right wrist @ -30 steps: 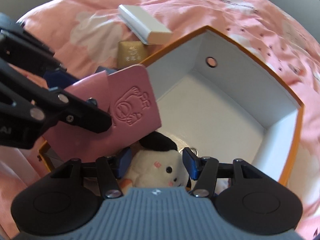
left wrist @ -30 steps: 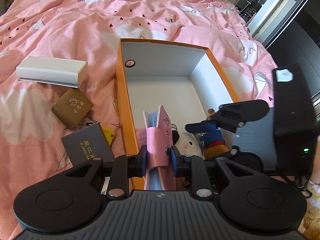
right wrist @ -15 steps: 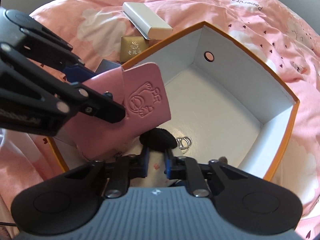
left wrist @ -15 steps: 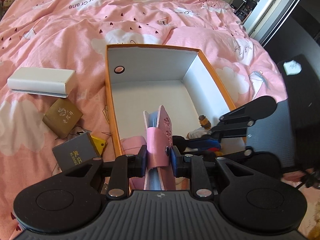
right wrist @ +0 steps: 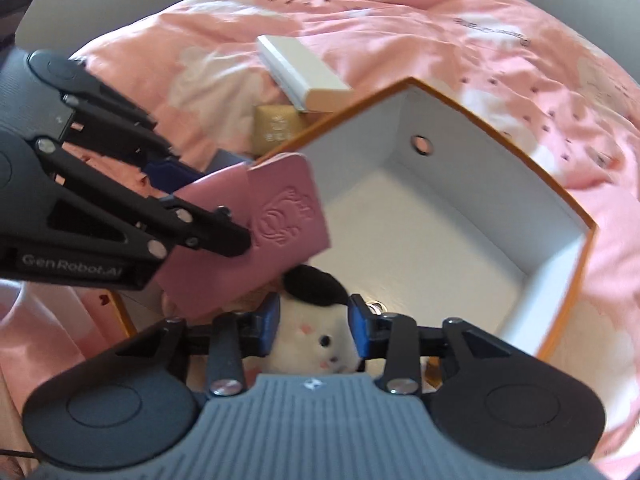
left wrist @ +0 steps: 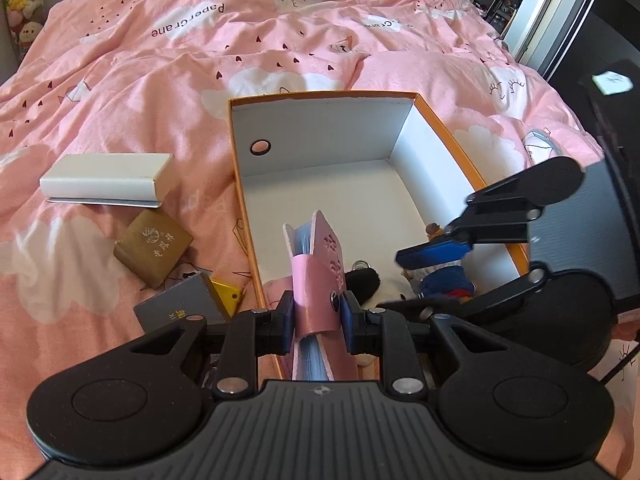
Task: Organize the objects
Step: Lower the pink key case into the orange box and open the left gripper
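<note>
My left gripper (left wrist: 318,312) is shut on a pink card holder (left wrist: 316,268) and holds it upright over the near left corner of the orange box (left wrist: 320,128), white inside. The right wrist view shows the same pink card holder (right wrist: 280,216) in the black fingers at left. My right gripper (right wrist: 314,320) hangs over the box's near end, its jaws opening. A white plush toy with a black ear (right wrist: 316,332) lies between and under its blue pads. A small doll in blue clothes (left wrist: 444,284) lies beside the plush in the box.
On the pink bedspread left of the box lie a white carton (left wrist: 104,178), a gold packet (left wrist: 154,244), a dark grey booklet (left wrist: 176,312) and a small yellow piece (left wrist: 226,294). A metal ring (right wrist: 376,304) lies on the box floor. The box's far half holds nothing.
The right jaws stood wide around the plush, closed tight half a second ago, and now stand apart around it again. The left gripper keeps hold of the card holder and has tilted slightly.
</note>
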